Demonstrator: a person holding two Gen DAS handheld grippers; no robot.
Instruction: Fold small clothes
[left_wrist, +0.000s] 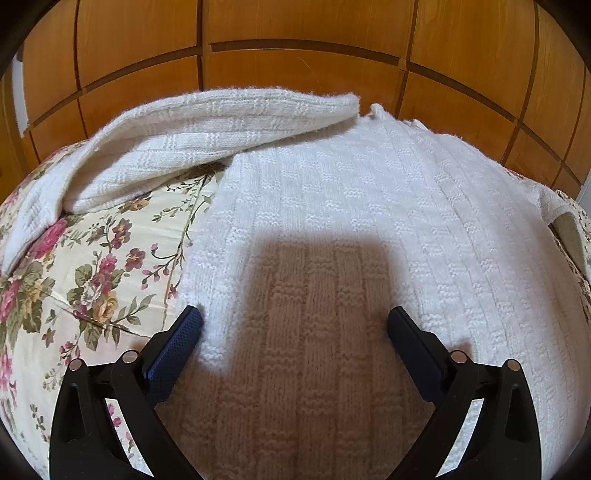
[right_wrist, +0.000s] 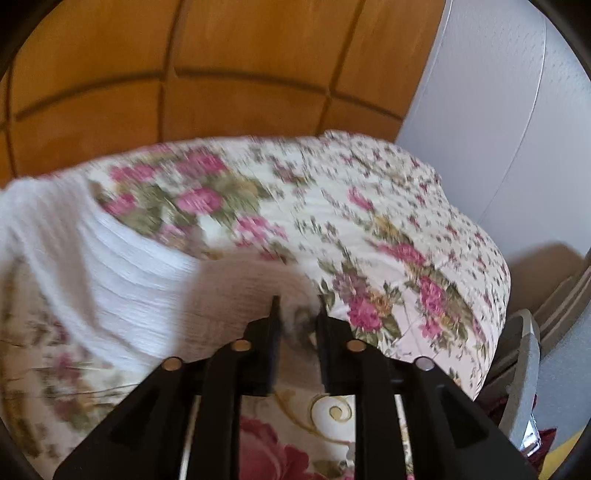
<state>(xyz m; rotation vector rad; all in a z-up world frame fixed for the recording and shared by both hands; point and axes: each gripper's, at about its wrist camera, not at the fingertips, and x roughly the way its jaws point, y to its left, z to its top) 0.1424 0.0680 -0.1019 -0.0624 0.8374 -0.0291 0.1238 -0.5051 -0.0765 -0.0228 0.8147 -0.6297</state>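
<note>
A white knitted sweater lies flat on a floral bedspread. Its left sleeve bends across the top towards the body. My left gripper hovers open over the sweater's near hem, casting a shadow on the knit, with nothing between its fingers. The right wrist view is blurred. There, a white sleeve runs from the left up to my right gripper. Its fingers stand close together with a bit of the fuzzy knit caught between them, above the bedspread.
A wooden wardrobe stands right behind the bed. In the right wrist view a pale wall is to the right. The bed's corner drops off there beside a grey chair back.
</note>
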